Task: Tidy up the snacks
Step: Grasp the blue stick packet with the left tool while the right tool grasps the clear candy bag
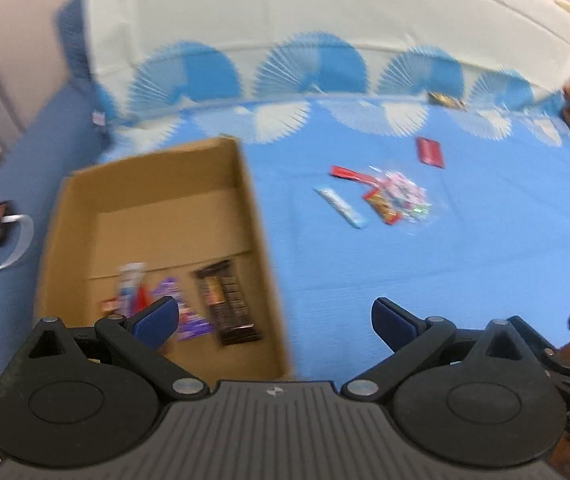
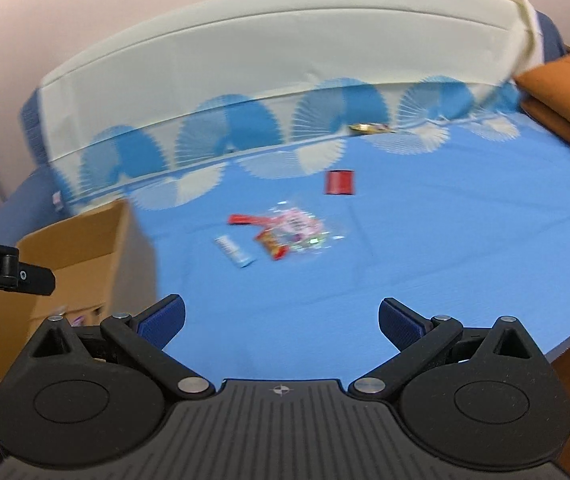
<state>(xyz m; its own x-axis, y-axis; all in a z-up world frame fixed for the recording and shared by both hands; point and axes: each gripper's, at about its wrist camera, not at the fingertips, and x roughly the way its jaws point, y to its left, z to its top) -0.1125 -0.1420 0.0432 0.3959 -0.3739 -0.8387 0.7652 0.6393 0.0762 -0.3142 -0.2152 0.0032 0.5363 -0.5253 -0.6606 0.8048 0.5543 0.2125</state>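
The left tongs point(image 1: 273, 316) are hanging with their blue-padded tips wide apart and nothing between them, low over the near right corner of a cardboard box point(image 1: 261, 216). The box is sitting open on the left part of a blue cloth point(image 1: 445, 280) with a white fan pattern along its far edge; whether a table or a bed is lying under the cloth cannot be told. Inside the box, toward its near end, a dark chocolate bar point(image 1: 227, 304) is lying lengthwise, with a purple packet point(image 1: 183, 312) just beside it on the left and a white and blue packet point(image 1: 129, 288) further left, partly hidden by the left tip.

The right tongs point(image 2: 281, 320) are also standing wide apart and holding nothing, hovering over bare cloth to the right of the box. Well ahead of them, loose snacks are lying in a small cluster: a clear bag of pink sweets point(image 2: 301, 228), a red and yellow packet point(image 2: 271, 244) touching its near left edge, a thin red stick point(image 2: 245, 219) at its far left, and a pale blue and white stick point(image 2: 235, 251) just beside them on the left. A red square packet point(image 2: 339, 182) is lying apart, farther back, and a gold wrapper point(image 2: 369, 128) is resting near the far edge of the cloth. An orange cushion point(image 2: 565, 96) is sitting at the right. Both views are blurred.
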